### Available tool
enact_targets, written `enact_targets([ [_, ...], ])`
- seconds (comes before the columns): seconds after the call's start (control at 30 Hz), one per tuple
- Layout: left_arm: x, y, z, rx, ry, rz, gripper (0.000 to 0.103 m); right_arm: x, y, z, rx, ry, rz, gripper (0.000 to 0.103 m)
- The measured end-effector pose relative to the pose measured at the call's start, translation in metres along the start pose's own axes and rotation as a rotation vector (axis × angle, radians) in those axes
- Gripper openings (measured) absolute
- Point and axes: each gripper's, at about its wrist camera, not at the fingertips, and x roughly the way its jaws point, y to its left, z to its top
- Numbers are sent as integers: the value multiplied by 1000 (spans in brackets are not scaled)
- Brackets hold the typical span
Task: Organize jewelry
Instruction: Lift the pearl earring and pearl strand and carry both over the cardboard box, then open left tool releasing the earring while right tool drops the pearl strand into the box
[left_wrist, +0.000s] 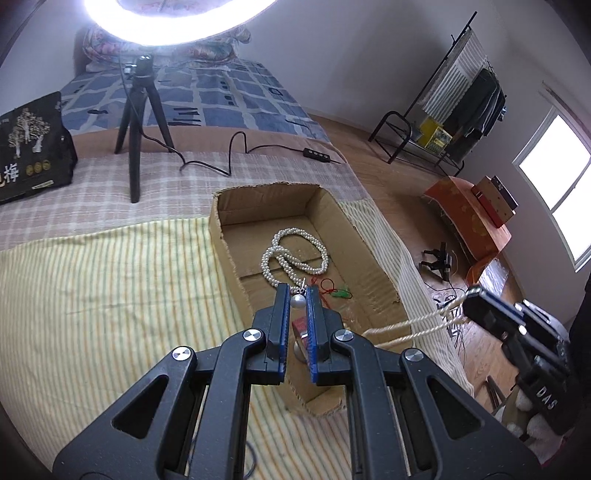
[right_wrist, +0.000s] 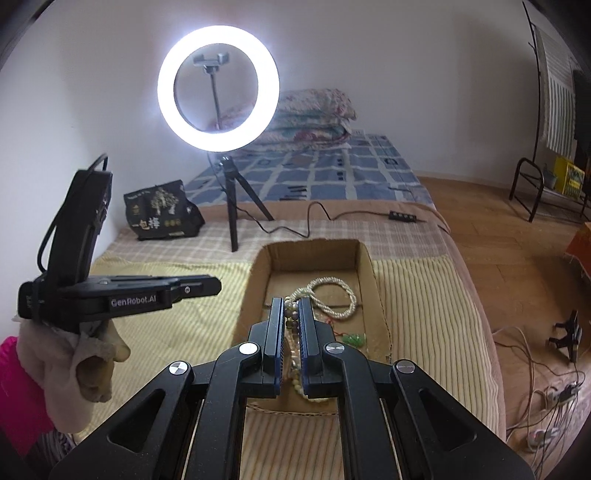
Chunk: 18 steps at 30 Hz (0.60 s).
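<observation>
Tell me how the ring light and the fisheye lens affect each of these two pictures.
Left wrist view: the ring light is cut off at the top edge and blown out to pure white, hazing the pillows behind it; the window is overexposed too. Right wrist view: the whole ring light shows with a soft halo on the wall. Both views bend straight lines near the edges and darken at the corners.

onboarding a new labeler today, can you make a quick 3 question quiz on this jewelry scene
1. True or false: the pearl necklace lies inside the cardboard box.
2. What does the left gripper hold between its fingers? A) a red box B) a pearl earring C) nothing
3. Fill in: the right gripper is shut on a ______.

Key: 1 true; 2 B; 3 beaded bracelet.
</observation>
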Motion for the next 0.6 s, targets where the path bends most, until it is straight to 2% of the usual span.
enact_targets([
  [0.33, 39, 1, 4, -25, 35, 15, 7, 25, -21, -19, 10, 91, -31, 6],
  [0.6, 53, 1, 3, -16, 45, 41, 7, 34, -30, -28, 12, 122, -49, 6],
])
